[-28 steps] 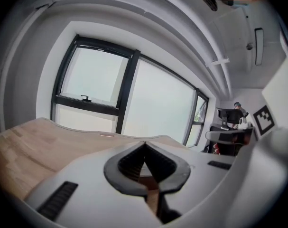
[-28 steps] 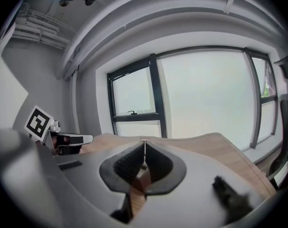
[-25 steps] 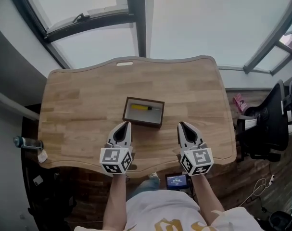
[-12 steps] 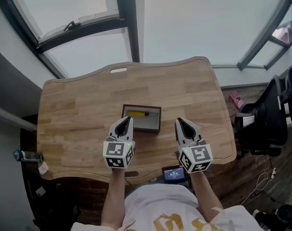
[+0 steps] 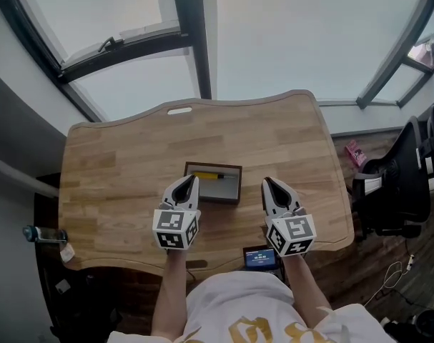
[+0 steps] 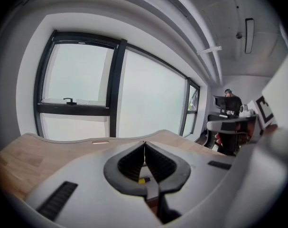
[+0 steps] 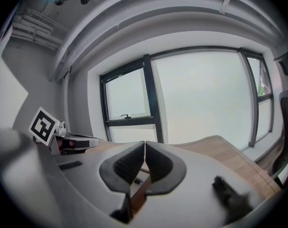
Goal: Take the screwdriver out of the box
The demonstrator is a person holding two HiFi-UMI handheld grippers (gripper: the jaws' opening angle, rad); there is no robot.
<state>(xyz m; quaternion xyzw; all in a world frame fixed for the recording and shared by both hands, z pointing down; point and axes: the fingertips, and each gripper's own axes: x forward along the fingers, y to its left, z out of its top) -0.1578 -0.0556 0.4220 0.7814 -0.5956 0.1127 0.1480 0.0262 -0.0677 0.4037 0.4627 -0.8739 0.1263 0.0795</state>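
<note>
Step in hand: the approach. Nothing is gripped yet, and the screwdriver (image 5: 211,176) lies inside the box (image 5: 214,198), flat along the far wall, with its yellow handle to the left and its dark shaft to the right. The box sits open-topped on the bench (image 5: 116,163), roughly mid-width and toward the near half.

Left tongs (image 5: 191,180): tips pressed together, nothing between them. In the head view they overlap the box's near left corner; I cannot tell whether they touch it. In the left gripper view a bit of the yellow handle shows low behind the closed tips, so this tool is roughly lined up on the screwdriver.

Right tongs (image 5: 267,182): also closed and empty. They sit just right of the box and apart from it.

Pose: both forearms reach forward from the body, roughly parallel, one on either side of the box's near edge. Both tools point away from the person and dip slightly toward the bench, with the marker cubes at the near end. The left tool looks rolled a little to one side.

Next move, as I judge it: the left tongs must spread, go over the near wall and drop onto the handle across its width. The walls leave little room, so a steeper dip seems needed. The right tongs may have to steady the box if it slides.
</note>
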